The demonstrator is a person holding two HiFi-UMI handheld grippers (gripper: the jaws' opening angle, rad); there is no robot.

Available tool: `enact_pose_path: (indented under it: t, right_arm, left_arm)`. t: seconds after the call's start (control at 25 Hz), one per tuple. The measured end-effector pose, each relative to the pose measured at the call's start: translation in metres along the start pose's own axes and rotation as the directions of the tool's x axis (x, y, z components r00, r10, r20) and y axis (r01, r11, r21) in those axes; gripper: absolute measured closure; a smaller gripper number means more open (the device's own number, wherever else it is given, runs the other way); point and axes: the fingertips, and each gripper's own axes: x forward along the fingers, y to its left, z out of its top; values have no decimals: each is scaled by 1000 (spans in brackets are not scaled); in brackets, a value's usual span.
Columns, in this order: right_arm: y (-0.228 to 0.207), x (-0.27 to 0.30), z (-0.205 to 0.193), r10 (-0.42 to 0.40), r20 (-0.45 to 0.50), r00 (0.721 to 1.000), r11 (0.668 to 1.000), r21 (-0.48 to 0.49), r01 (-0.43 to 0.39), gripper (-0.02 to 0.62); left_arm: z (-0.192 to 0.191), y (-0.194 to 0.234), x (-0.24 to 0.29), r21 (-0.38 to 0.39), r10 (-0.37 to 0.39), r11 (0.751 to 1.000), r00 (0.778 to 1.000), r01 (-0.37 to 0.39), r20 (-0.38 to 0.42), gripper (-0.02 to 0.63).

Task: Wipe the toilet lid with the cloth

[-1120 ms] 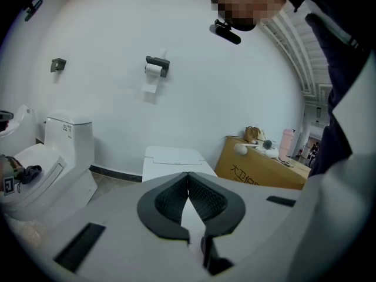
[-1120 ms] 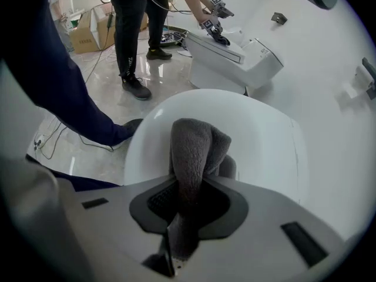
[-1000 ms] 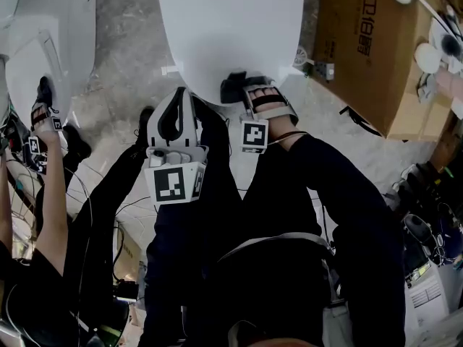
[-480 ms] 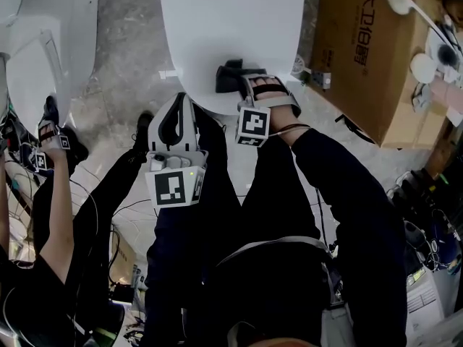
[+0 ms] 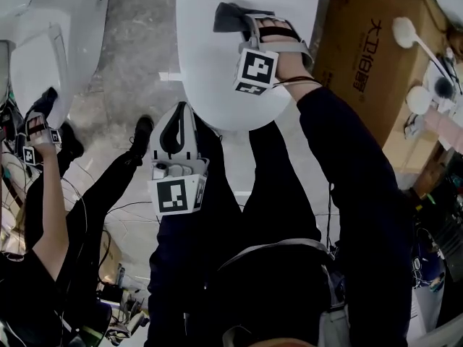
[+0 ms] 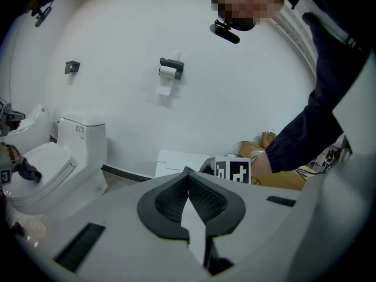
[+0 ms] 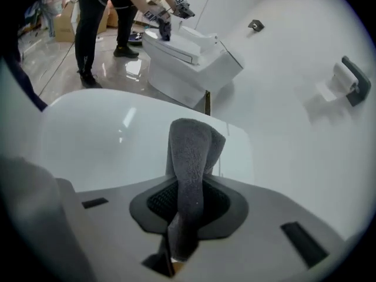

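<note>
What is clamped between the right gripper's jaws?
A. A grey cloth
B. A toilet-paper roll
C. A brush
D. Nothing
A: the right gripper view shows the cloth pinched between the jaws of the right gripper, hanging over the white lid.

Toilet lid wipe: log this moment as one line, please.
phase: wipe | right gripper: shut on cloth | cloth: on toilet lid, far half | left gripper: shut, empty, by lid's near edge
</note>
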Motion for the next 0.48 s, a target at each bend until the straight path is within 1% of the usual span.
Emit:
enact_pose_path:
  t: [0.08,0.2,0.32,0.48]
  right_arm:
    - [-17,14,2,-21,-4,1000,998,-60,21,522]
    - [-42,35,6,-48,2,999,994,-97,48,522]
    - [-65,58,12,-68,12,998,993,-93,68,522]
    - [-81,88,17,-62,-4,998,996,-69,61,521]
  left_arm:
    - [3,6,3,-1,17,1000,1000,-17,-3,591]
    - [7,22,4,-7,60,998,998,-60,-4,591]
    - [9,36,6,-15,108,994,994,-108,4,591]
    - [7,47,2,-29,145,989,989,-145,-16,591]
